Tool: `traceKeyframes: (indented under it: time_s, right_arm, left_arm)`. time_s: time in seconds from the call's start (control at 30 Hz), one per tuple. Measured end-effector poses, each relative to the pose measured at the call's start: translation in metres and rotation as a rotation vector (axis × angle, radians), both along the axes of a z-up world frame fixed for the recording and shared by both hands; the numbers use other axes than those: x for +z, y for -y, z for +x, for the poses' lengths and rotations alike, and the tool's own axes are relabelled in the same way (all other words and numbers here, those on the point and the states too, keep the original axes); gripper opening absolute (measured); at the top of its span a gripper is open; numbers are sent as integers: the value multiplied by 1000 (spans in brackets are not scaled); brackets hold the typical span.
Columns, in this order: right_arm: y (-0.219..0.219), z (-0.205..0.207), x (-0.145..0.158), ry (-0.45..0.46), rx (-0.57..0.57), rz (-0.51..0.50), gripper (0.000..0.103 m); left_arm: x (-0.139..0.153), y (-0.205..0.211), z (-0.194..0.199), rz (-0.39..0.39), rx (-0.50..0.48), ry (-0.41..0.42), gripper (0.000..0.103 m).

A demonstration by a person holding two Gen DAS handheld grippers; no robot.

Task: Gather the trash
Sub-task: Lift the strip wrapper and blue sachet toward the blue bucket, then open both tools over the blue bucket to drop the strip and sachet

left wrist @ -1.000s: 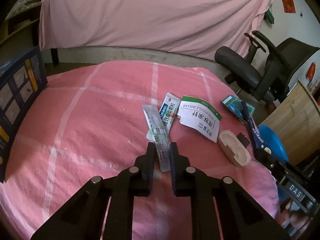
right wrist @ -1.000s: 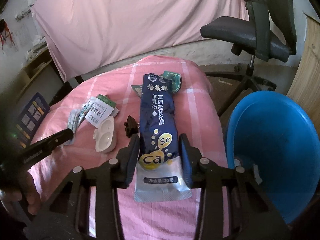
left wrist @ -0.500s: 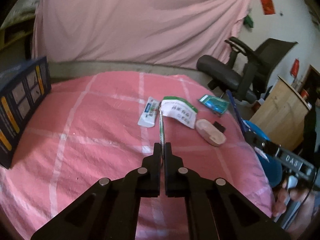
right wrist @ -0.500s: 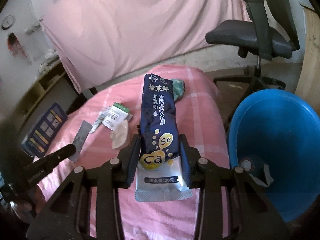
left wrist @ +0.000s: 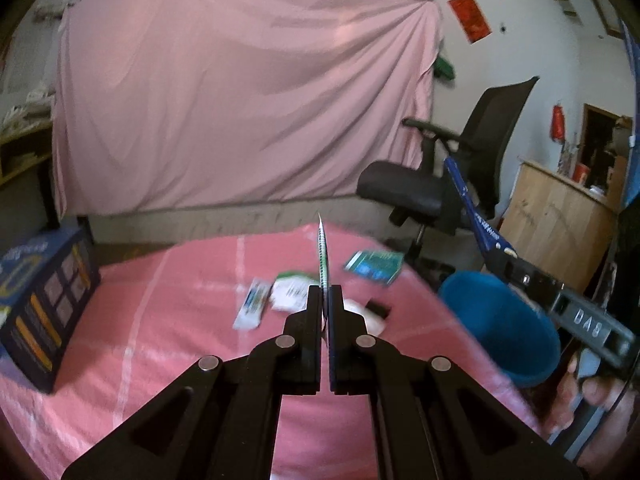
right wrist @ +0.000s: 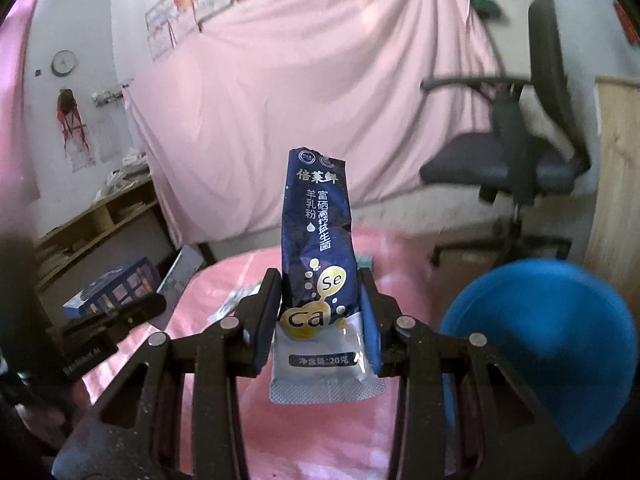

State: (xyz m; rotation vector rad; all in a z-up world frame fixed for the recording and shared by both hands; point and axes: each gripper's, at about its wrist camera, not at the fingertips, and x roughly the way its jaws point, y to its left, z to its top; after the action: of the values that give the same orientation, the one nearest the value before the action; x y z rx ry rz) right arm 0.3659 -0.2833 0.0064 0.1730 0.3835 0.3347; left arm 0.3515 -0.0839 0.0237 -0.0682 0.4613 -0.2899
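Pink cloth (left wrist: 168, 320) covers the counter below both my claws. My left claw (left wrist: 325, 300) is clamped on a thin wrapper (left wrist: 322, 248), seen edge-on and standing up between the jaws, lifted above the cloth. My right claw (right wrist: 320, 296) grips a navy sachet (right wrist: 318, 240) near its lower end, upright. A blue bin (right wrist: 560, 340) sits just right of the counter. More wrappers (left wrist: 292, 292) and a teal packet (left wrist: 374, 266) lie on the cloth; a dark box (left wrist: 44, 300) stands at its left edge.
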Motion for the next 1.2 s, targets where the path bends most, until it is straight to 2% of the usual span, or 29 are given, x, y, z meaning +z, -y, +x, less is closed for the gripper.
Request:
traceKeyframes:
  time_s: [0.1, 0.23, 0.43, 0.6, 0.93, 1.2]
  right_arm:
    - [7, -10, 7, 65, -47, -28, 61]
    - [23, -21, 14, 130, -107, -29, 61]
    - [56, -28, 18, 145, -206, 1, 62]
    - [86, -31, 17, 115, -266, 23, 62]
    - [136, -27, -8, -5, -354, 24, 62]
    - [151, -24, -26, -103, -384, 59, 62]
  left_arm:
    - [13, 15, -4, 5, -26, 63, 1]
    - [26, 33, -4, 10, -73, 103, 1]
    - [32, 73, 5, -4, -162, 110, 1]
    - [32, 107, 12, -17, -223, 92, 1]
    - [7, 170, 33, -6, -325, -3, 1]
    - [-21, 207, 60, -19, -396, -201, 1]
